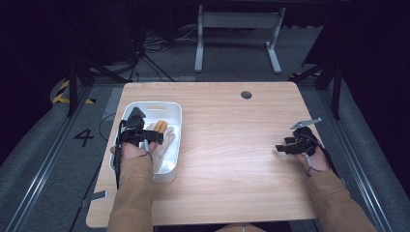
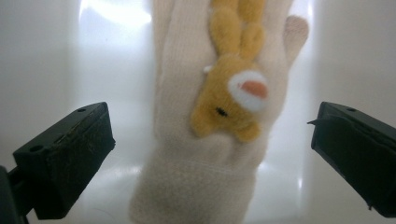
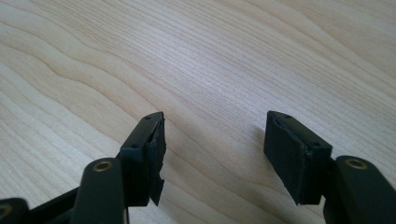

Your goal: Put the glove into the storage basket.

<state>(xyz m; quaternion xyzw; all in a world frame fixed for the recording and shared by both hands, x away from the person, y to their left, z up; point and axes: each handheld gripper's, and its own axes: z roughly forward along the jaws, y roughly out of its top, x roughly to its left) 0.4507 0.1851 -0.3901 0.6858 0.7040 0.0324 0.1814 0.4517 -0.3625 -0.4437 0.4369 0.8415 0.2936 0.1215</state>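
Left gripper (image 1: 137,126) over white bin (image 1: 172,164) at table's 9 o'clock, jaws spread wide either side of cream glove (image 2: 201,154), not touching. Glove flat in bin, orange plush rabbit (image 2: 232,100) on it. Right gripper (image 1: 285,147) at 3 o'clock, jaws parted over bare table (image 3: 196,60), holding nothing.

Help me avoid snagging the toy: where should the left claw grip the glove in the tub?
Probably at the cuff of the glove, from straight above, jaws across its width. It lies flat in the white tub, and the left claw already straddles it, open, below the plush animal.
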